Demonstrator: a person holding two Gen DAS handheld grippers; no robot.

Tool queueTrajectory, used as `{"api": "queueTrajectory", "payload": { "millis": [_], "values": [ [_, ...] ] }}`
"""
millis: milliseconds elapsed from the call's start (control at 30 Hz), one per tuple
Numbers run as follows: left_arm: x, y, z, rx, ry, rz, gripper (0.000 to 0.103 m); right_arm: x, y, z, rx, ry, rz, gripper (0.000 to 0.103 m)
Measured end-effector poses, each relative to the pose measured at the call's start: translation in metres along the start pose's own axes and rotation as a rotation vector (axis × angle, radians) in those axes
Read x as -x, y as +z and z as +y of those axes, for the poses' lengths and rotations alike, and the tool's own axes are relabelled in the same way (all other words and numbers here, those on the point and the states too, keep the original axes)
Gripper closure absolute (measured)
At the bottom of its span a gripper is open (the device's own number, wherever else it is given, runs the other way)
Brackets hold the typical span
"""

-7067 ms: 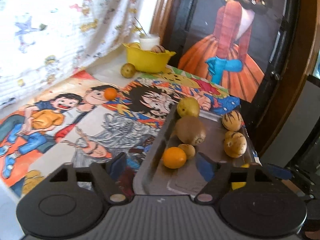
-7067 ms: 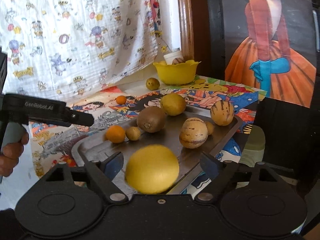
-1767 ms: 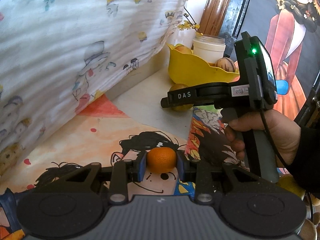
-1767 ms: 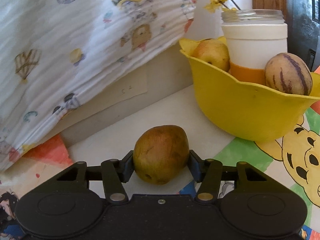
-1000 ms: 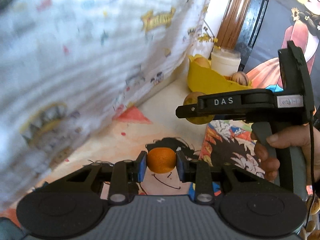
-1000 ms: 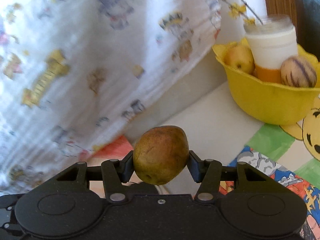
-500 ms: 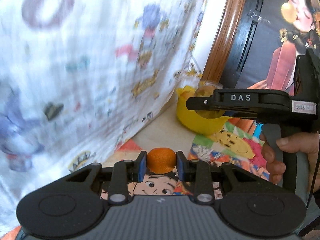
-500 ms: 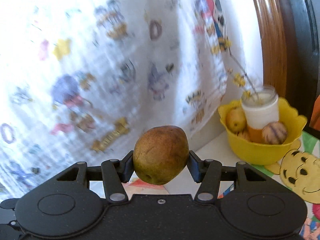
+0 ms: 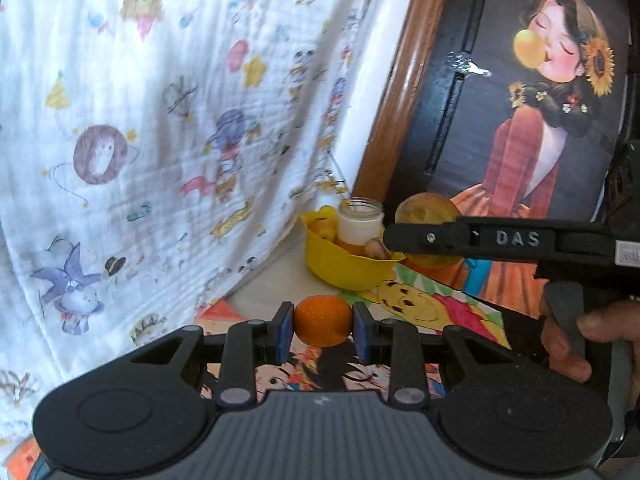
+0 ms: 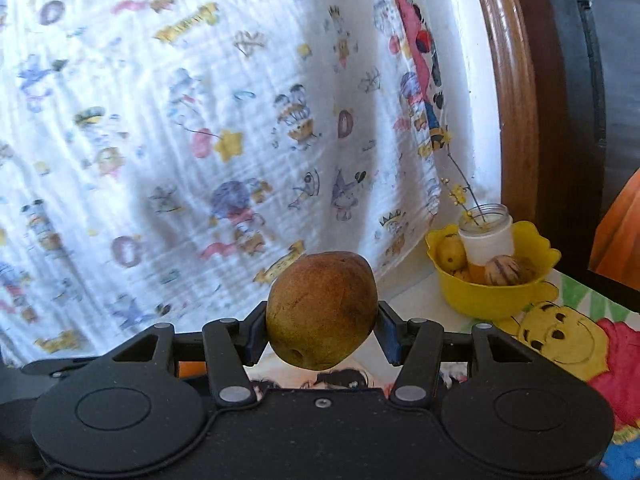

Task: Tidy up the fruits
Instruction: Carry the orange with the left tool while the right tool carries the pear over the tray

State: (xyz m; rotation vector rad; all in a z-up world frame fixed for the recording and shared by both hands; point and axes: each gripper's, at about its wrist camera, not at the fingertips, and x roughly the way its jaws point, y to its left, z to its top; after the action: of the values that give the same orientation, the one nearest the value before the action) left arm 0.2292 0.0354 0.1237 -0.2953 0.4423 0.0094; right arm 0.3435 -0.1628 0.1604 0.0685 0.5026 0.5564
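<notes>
My left gripper [image 9: 323,321] is shut on a small orange [image 9: 323,320] and holds it in the air above the cartoon-printed table cover. My right gripper [image 10: 322,332] is shut on a brownish-green pear [image 10: 322,310], also lifted. In the left wrist view the right gripper's side shows with the pear [image 9: 426,210] behind its finger. A yellow bowl [image 9: 344,268] at the back corner holds a white jar and a few fruits; it also shows in the right wrist view [image 10: 496,292]. The tray of fruits is out of view.
A white cartoon-print cloth [image 9: 160,120] hangs along the left and back. A wooden frame [image 10: 516,92] and a dark panel with a painted girl [image 9: 552,100] stand at the right. A Pooh-bear picture [image 10: 560,340] lies on the cover by the bowl.
Both grippers have risen and pulled back from the table with their fruits still held. The yellow bowl now looks smaller and farther away.
</notes>
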Motion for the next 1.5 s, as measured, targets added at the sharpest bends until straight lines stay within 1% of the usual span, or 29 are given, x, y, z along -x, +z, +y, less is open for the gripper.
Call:
{"api": "queueTrajectory", "payload": {
  "millis": [67,200,333,467,600,667,933,1167,1367,1500],
  "values": [
    [0.008,-0.004,-0.008,-0.004,-0.014,0.000,0.069,0.018,-0.007,0.003,0.017,-0.010,-0.006,0.047],
    [0.025,-0.013,-0.022,-0.013,-0.039,0.002,0.069,0.051,-0.023,0.002,0.002,-0.026,-0.021,0.047],
    [0.039,-0.027,-0.035,-0.017,-0.061,0.013,0.069,0.081,-0.046,0.000,0.008,-0.063,-0.035,0.047],
    [0.046,-0.043,-0.045,-0.018,-0.081,0.034,0.069,0.102,-0.069,-0.004,0.004,-0.097,-0.029,0.047],
    [0.049,-0.060,-0.055,-0.022,-0.103,0.059,0.069,0.119,-0.092,-0.006,0.032,-0.131,-0.031,0.047],
    [0.050,-0.068,-0.060,-0.024,-0.113,0.071,0.069,0.126,-0.103,-0.007,0.030,-0.135,-0.036,0.047],
    [0.048,-0.101,-0.070,-0.057,-0.143,0.105,0.069,0.140,-0.149,-0.006,0.032,-0.167,-0.063,0.047],
    [0.043,-0.133,-0.058,-0.061,-0.178,0.143,0.069,0.145,-0.195,0.006,0.032,-0.215,-0.078,0.047],
    [0.039,-0.152,-0.051,-0.082,-0.170,0.173,0.069,0.143,-0.227,0.015,0.013,-0.254,-0.083,0.047],
    [0.038,-0.163,-0.051,-0.094,-0.163,0.190,0.069,0.138,-0.241,0.019,0.022,-0.256,-0.067,0.047]
  ]
}}
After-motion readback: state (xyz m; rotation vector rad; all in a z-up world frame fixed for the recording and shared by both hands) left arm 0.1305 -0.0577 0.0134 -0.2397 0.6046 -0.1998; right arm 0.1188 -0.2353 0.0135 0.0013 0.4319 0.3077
